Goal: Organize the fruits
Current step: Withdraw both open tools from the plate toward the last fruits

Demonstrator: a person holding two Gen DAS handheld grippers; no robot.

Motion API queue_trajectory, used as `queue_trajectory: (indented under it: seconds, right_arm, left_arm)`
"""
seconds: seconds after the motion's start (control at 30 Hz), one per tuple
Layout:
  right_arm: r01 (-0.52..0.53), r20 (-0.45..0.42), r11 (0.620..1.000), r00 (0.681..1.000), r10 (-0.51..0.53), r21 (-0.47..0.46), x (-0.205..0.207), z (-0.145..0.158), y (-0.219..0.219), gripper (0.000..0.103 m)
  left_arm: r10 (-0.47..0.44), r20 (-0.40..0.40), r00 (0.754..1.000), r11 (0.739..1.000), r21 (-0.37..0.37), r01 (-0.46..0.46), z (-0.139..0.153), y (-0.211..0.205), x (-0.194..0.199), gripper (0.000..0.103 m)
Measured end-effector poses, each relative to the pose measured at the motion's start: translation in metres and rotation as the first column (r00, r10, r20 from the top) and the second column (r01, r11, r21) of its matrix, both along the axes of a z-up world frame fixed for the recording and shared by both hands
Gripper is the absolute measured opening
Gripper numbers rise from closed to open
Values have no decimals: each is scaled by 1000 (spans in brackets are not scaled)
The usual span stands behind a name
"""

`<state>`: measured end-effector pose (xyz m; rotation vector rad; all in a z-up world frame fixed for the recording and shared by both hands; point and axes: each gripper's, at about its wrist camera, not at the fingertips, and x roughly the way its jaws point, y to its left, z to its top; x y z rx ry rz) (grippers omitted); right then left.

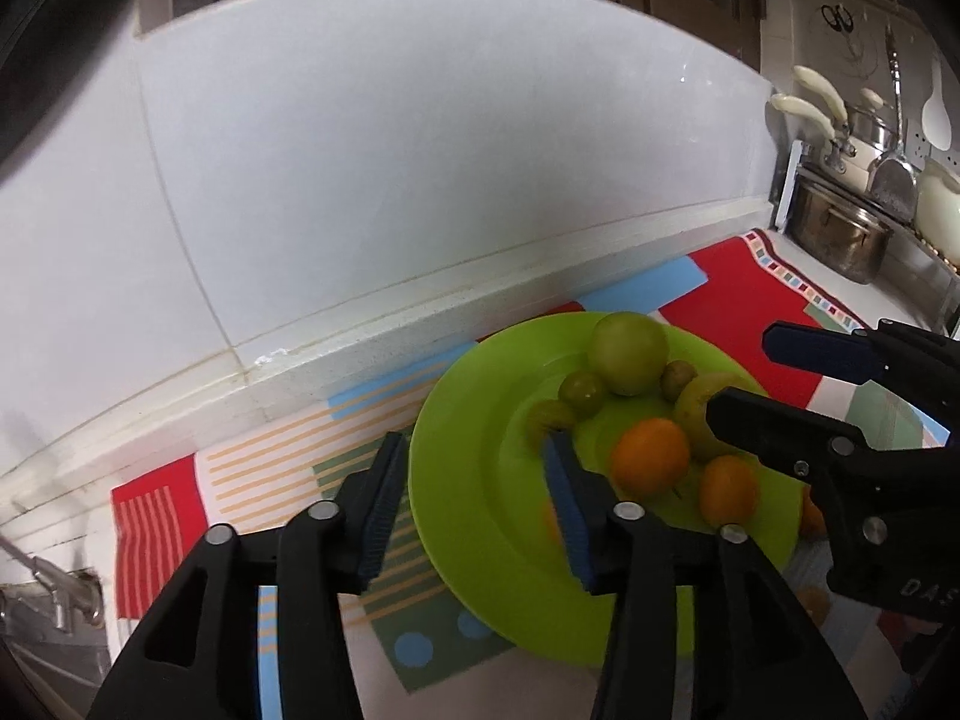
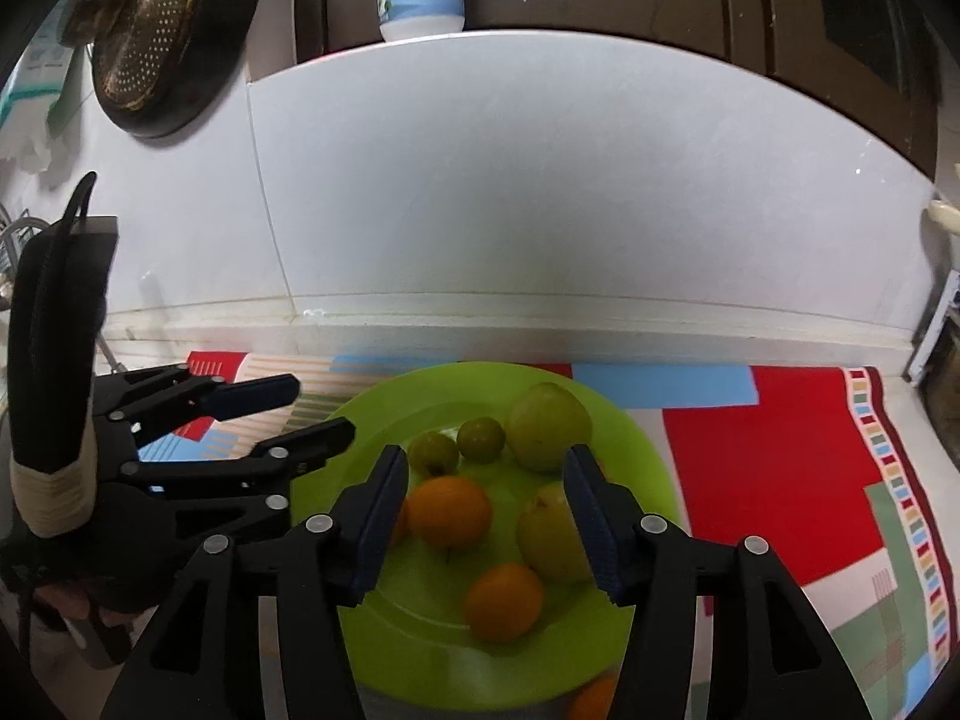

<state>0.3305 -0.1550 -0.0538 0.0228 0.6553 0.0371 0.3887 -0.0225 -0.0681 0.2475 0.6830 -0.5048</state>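
Left claw [image 1: 474, 504]: nearest the left wrist camera, black arms with blue ribbed pads, jaws parted, nothing clamped. Straddling the near-left rim of the green plate [image 1: 480, 516], one pad over the mat, the other over the plate. Also seen at the left edge of the right wrist view [image 2: 318, 414], beside the plate rim, held by a gloved hand [image 2: 72, 564].

Right claw [image 2: 486, 516]: jaws parted, no pad pressing on fruit. Hovering over the plate [image 2: 396, 618] with an orange [image 2: 450, 510] and a pale green fruit [image 2: 549, 531] seen in the gap between the pads. Contact with either fruit: cannot tell. Seen in the left wrist view entering from the right [image 1: 744, 372], above the plate's far side.

Fruit, all on the plate:
- large green fruit [image 2: 549, 432] at the far side
- two small green fruits [image 2: 480, 438] [image 2: 433, 452] to its left, side by side
- second orange [image 2: 504, 600] nearer the camera
- further orange fruit [image 2: 594, 699] at the bottom edge, partly hidden

Plate resting on a patterned mat [image 2: 762, 480] of red, blue and green blocks, spread on the table against a white tiled wall [image 2: 540, 180].
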Motion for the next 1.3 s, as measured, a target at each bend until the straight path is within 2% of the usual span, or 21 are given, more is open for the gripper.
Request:
queue_trajectory:
  seconds: [0.4,0.7,0.97,1.3]
  right_arm:
    - [74,62,997,995,-73,-1,-53,30,-15,68]
    - [96,132,995,987,-93,-16,-94,58,-22,72]
    - [80,184,996,980,-72,-36,-129,75,-23,72]
    - [20,216,998,976,-5,-67,-164,87,-23,72]
  left_arm:
    - [68,102,992,998,-21,-66,45,8,-60,72]
    - [130,108,986,991,-57,-124,67,13,-105,88]
    - [165,107,980,983,-93,-155,78,17,-146,90]
    - [198,141,970,978,-98,-186,87,9,-184,91]
